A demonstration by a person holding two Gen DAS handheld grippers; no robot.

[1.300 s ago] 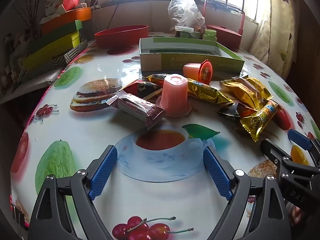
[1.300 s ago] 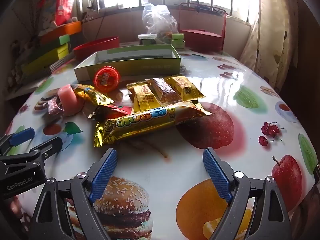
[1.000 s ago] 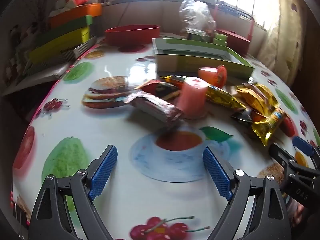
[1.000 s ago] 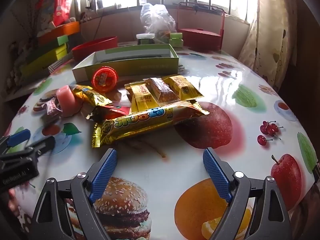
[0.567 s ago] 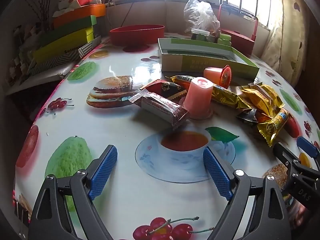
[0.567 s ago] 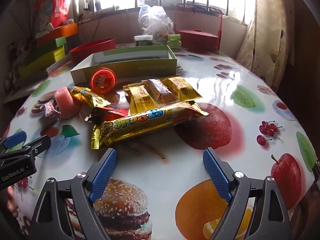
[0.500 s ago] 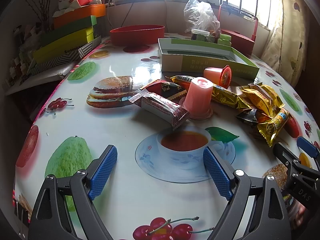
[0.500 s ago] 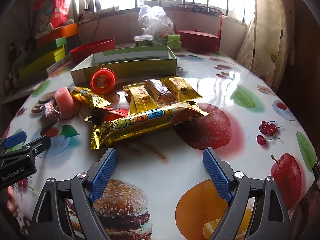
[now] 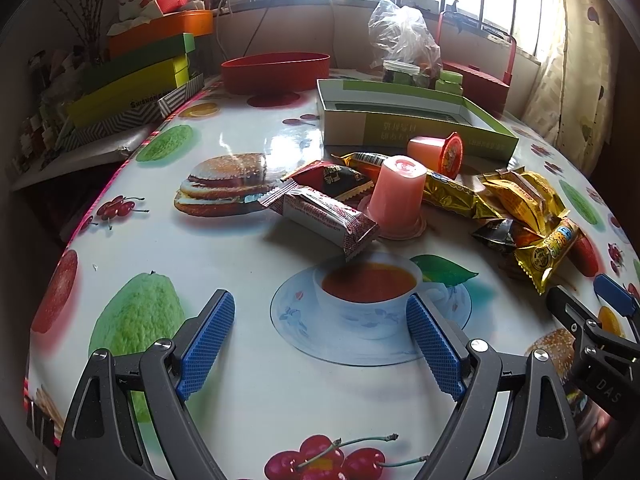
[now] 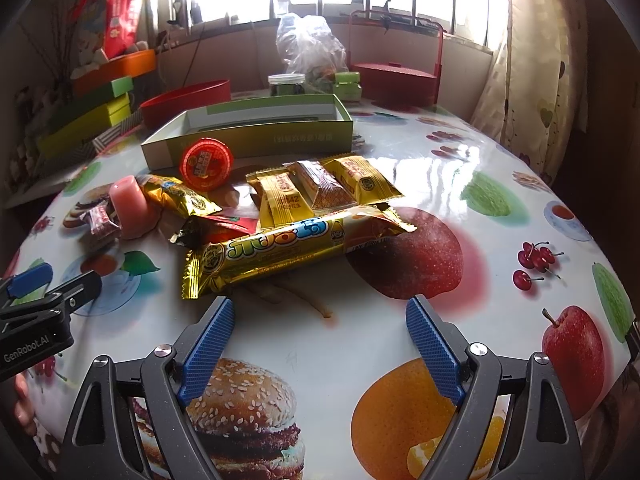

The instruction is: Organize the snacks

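We hold left gripper low over table near edge, jaws spread wide, nothing between. Ahead: red-white bar, long axis running from far left to near right, near end tipped up; pink jelly cup upside down just beside it. Green box open-topped behind pile, toward far edge. Long gold bar lies crosswise, left end nearer us, small gold packs stacked behind. Right gripper jaws equally wide, empty, just short of gold bar.
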